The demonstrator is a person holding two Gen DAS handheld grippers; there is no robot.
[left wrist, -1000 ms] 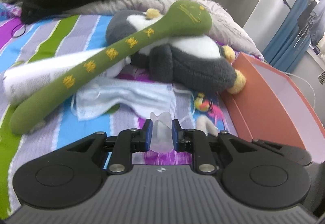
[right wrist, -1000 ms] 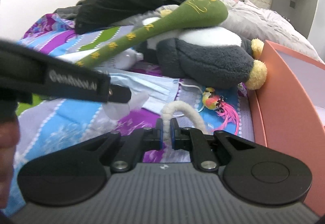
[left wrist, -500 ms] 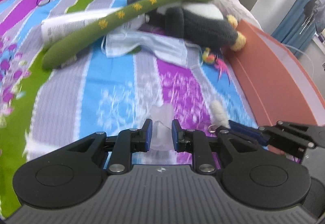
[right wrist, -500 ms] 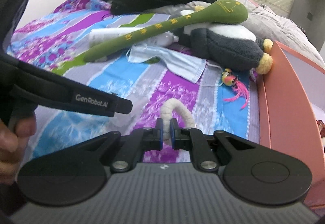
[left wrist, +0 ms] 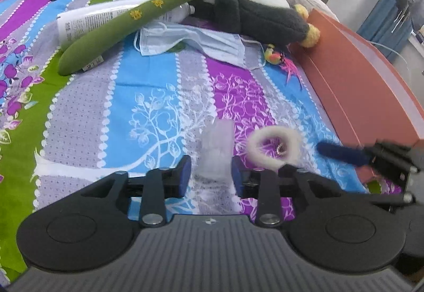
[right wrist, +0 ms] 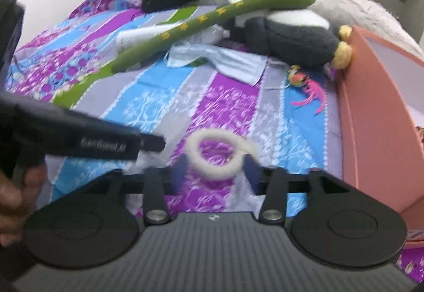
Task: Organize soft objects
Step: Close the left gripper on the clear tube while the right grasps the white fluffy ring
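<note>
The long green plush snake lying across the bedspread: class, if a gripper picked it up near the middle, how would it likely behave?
The green plush snake looks soft and stuffed, so it would probably sag at both ends rather than stay straight. Its bulbous head rests on the grey penguin plush, so lifting may drag or nudge that toy. The fuzzy fabric suggests it is unlikely to slip.

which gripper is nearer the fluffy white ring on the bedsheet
Right. The right gripper has its open fingers on either side of the fluffy white ring. The left gripper, shut on a translucent soft object, sits just to the ring's left.
</note>
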